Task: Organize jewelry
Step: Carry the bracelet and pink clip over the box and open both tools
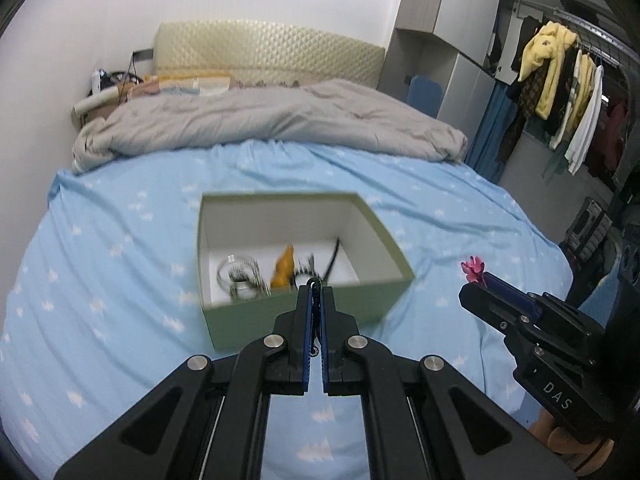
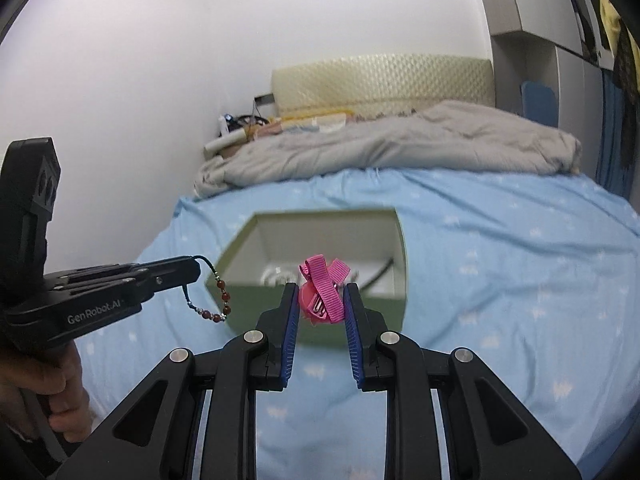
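the left gripper [image 1: 316, 290] is clenched on a bracelet [image 2: 216, 300], a dark cord strung with red-brown and small silver beads; in the right wrist view the cord comes out of the tips and the beaded part hangs in a loop below them, in front of the near left corner of the box [image 2: 394, 248]. in the left wrist view only a bit of the cord shows between the closed blue pads, just over the near wall of the box [image 1: 304, 312]. the right gripper [image 2: 320, 300] grips a pink clip [image 2: 322, 294] with a ribbon bow, its fingers pressed on either side of it, held above the near rim of the box; from the left wrist view the clip [image 1: 473, 270] sticks up from the tips of the right gripper [image 1: 478, 286], off to the right of the box and above the sheet [image 1: 120, 240]. the green box stands open on the light blue sheet, and inside lie a clear ring-like piece [image 1: 236, 270], an orange piece [image 1: 283, 268] and some dark, blurred items. a grey quilt [image 1: 272, 120] is heaped at the far end of the bed
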A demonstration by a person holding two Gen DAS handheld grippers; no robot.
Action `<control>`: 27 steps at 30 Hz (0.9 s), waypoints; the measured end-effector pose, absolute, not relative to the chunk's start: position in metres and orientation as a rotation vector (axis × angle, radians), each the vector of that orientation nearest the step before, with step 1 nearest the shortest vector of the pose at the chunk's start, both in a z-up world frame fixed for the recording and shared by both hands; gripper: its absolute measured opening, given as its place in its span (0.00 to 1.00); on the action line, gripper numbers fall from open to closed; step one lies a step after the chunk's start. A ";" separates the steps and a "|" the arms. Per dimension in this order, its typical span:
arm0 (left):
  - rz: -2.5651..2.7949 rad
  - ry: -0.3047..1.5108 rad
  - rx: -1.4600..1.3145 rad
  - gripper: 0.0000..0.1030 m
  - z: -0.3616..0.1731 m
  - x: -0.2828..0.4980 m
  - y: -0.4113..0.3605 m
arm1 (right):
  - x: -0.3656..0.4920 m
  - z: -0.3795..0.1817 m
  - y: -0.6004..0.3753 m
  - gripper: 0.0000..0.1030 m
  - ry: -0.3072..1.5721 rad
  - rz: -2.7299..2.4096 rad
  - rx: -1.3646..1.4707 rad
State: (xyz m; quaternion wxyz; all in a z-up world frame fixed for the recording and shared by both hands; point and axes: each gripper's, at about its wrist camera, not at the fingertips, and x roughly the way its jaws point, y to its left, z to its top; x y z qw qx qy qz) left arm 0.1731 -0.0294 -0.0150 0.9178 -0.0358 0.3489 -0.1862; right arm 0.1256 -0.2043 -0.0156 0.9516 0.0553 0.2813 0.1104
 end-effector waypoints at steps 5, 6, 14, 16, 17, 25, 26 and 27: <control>-0.377 0.684 -0.032 0.01 0.004 0.198 -0.034 | 0.155 0.004 -0.199 0.19 0.555 0.218 0.076; -0.368 0.680 -0.019 0.01 0.007 0.203 -0.035 | 0.160 0.008 -0.201 0.19 0.554 0.222 0.089; -0.349 0.700 -0.023 0.02 0.009 0.251 -0.042 | 0.202 0.015 -0.213 0.19 0.582 0.201 0.116; -0.345 0.711 -0.018 0.02 0.006 0.266 -0.043 | 0.216 0.009 -0.214 0.20 0.607 0.198 0.115; -0.341 0.718 -0.014 0.02 0.003 0.273 -0.044 | 0.222 0.006 -0.214 0.20 0.619 0.196 0.114; -0.304 0.809 -0.007 0.02 -0.032 0.328 -0.040 | 0.294 -0.045 -0.211 0.20 0.783 0.198 0.107; -0.302 0.822 -0.009 0.02 -0.037 0.332 -0.039 | 0.302 -0.055 -0.210 0.20 0.808 0.197 0.099; -0.298 0.840 -0.011 0.02 -0.044 0.336 -0.038 | 0.304 -0.060 -0.209 0.20 0.818 0.196 0.095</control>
